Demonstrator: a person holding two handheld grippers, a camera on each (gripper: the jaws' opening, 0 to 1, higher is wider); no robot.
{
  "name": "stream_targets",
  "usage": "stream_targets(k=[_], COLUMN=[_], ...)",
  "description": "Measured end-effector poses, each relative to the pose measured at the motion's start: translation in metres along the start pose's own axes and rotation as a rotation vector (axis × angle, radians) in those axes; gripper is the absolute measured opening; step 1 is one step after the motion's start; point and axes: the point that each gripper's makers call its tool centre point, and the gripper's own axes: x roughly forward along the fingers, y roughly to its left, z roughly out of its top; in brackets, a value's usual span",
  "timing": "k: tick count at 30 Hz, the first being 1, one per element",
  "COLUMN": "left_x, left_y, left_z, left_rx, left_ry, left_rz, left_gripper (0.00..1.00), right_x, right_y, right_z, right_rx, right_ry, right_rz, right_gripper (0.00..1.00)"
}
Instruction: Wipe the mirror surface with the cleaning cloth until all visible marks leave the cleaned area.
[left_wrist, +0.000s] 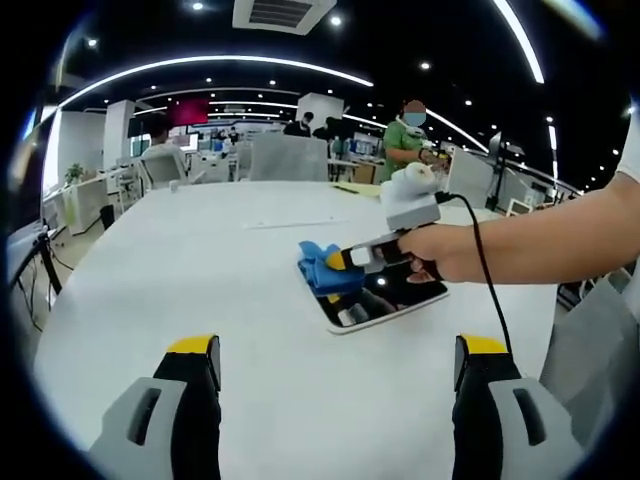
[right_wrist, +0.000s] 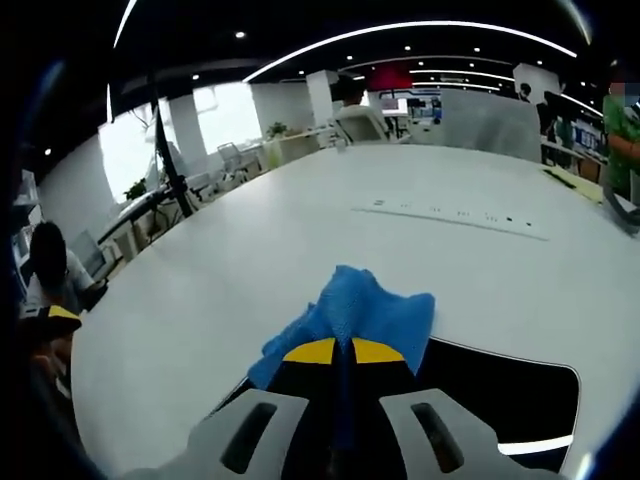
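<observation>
In my right gripper view, right gripper (right_wrist: 335, 352) is clamped on the blue cloth (right_wrist: 375, 305); cloth bunches past the tips, pressed onto the mirror (right_wrist: 510, 395), which lies flat on the white desk (right_wrist: 300, 250); mirror's near edge is cut off below; any marks are too faint for me to judge. In my left gripper view, left gripper (left_wrist: 335, 365) hangs above the desk with jaws wide apart, well short of the mirror; a hand (left_wrist: 445, 252) reaches in from the right, forearm level, gripping the right gripper's handle.
</observation>
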Motion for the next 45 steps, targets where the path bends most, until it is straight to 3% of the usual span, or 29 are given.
stream_targets(k=[45], left_x=[0.002], left_y=[-0.010], left_z=[0.008], left_rx=[0.022], left_ry=[0.001], left_rz=[-0.013], left_gripper=[0.97], right_x=[-0.024], right_y=[-0.042], right_z=[-0.009], right_rx=[0.037], right_ry=[-0.017], right_rz=[-0.056], right_gripper=[0.00])
